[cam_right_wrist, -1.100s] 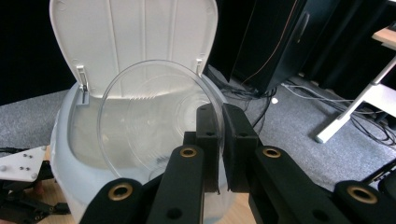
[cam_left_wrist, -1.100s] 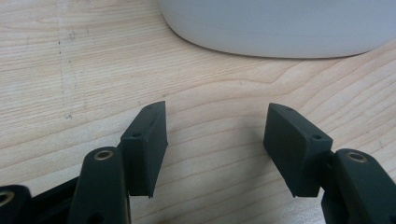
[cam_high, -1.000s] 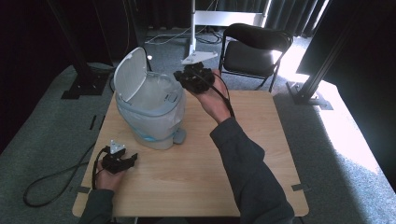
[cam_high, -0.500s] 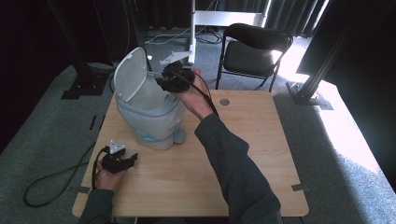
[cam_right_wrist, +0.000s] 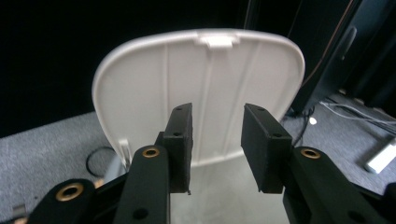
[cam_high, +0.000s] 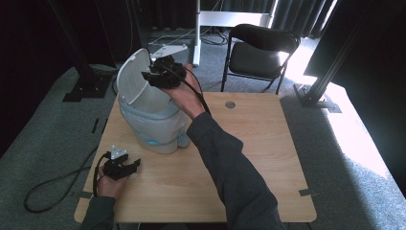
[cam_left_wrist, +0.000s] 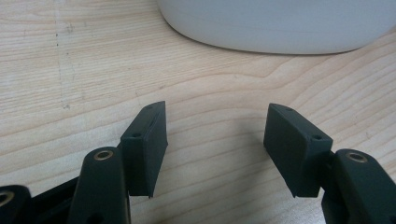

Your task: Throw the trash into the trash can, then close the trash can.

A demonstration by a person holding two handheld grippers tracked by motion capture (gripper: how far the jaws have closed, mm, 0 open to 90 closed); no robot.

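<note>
Matt plastic bin (cam_high: 153,120), wood-grain table (cam_high: 268,158)

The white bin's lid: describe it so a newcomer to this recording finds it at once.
Start at the wooden table; on its far left corner stands a white bin with a plastic liner. The lid is the rounded white panel standing open above the bin's rim, ribbed on its inner face, with the right tool right in front of it.

Bin (cam_high: 153,129) on table (cam_high: 268,158) left, chair (cam_high: 261,52) behind table
</note>
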